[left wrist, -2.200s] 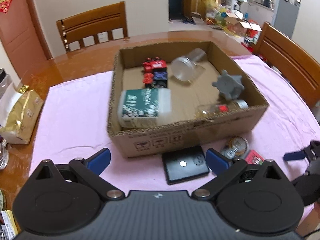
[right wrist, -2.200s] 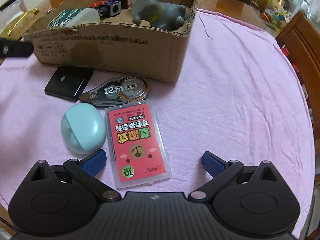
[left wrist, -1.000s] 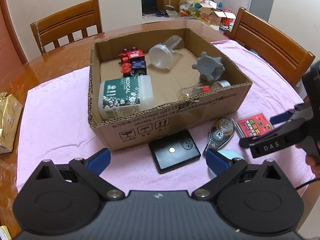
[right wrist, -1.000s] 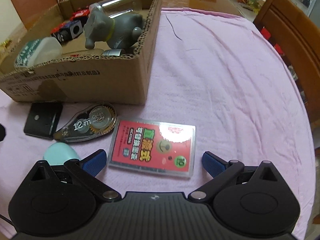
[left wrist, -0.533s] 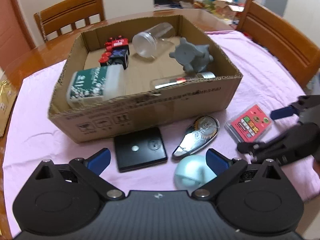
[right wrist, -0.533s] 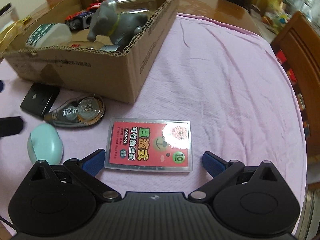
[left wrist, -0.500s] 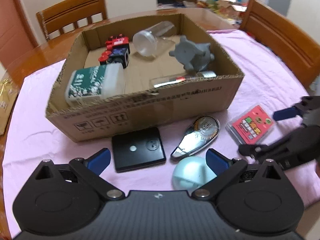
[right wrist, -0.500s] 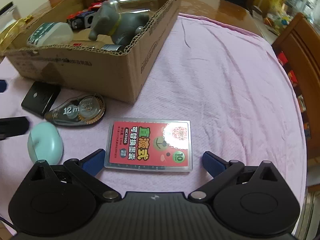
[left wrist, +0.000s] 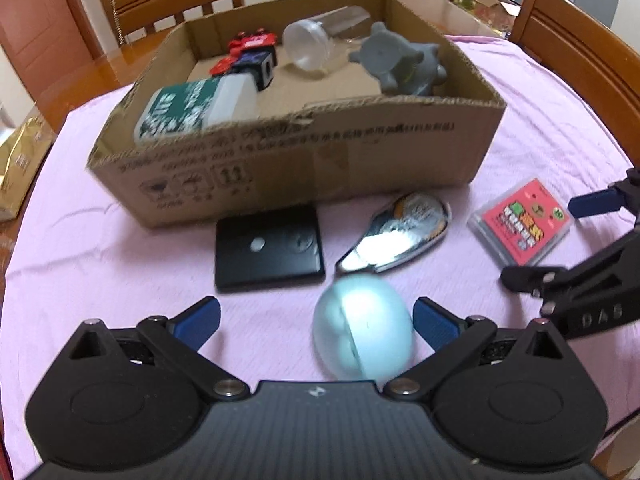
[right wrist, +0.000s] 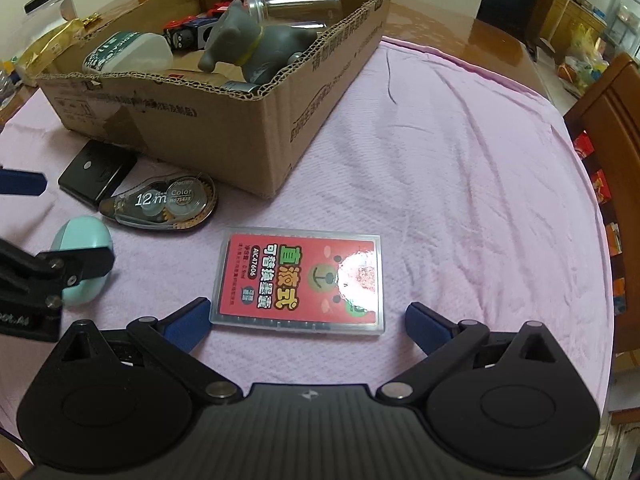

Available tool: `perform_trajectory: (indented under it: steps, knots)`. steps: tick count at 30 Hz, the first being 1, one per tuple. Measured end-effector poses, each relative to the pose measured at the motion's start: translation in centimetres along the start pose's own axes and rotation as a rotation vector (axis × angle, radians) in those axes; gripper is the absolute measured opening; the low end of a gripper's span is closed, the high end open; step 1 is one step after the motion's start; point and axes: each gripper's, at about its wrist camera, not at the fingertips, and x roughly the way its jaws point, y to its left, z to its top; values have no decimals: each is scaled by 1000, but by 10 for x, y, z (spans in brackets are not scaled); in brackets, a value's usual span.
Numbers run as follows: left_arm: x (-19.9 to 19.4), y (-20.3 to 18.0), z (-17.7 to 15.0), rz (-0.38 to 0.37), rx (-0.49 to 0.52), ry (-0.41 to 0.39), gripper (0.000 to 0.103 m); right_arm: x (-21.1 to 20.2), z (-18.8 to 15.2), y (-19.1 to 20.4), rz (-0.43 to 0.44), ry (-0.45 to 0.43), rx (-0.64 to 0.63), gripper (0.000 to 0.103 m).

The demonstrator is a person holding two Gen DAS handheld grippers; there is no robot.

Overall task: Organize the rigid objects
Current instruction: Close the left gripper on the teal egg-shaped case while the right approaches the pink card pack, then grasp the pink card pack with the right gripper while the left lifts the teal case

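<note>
A cardboard box on the pink cloth holds a grey toy animal, a clear jar, a red and black toy and a green-labelled white container. In front of it lie a black flat case, a correction tape, a pale blue egg-shaped case and a red card case. My left gripper is open, low over the cloth, with the blue case between its fingers, nearer the right one. My right gripper is open just short of the red card case.
The pink cloth covers a round wooden table. Wooden chairs stand at the far side and at the right. A gold bag lies at the left edge of the table. The right part of the cloth is bare.
My left gripper has come down and forward, so the pale blue case now sits between its fingers. My right gripper has edged closer to the red card case.
</note>
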Motion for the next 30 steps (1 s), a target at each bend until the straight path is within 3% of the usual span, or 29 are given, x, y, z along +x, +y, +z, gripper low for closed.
perform_trajectory:
  steps: [4, 6, 8, 9, 13, 30]
  knots:
    - [-3, 6, -8, 18, -8, 8, 102, -2, -2, -1, 1, -4, -1, 103]
    - [-4, 8, -11, 4, -22, 2, 96, -1, -2, -1, 2, -8, -4, 103]
    - [-4, 6, -11, -36, -21, -5, 75, -2, -3, -1, 4, -15, -10, 103]
    - [-2, 3, -11, -55, -9, -3, 70, -2, -4, -1, 5, -19, -13, 103]
    - [-4, -4, -11, -104, 51, -22, 60, -3, -5, -2, 14, -23, -30, 103]
    - [-1, -1, -2, -135, 96, -10, 59, 1, 6, 5, 38, -43, -69, 103]
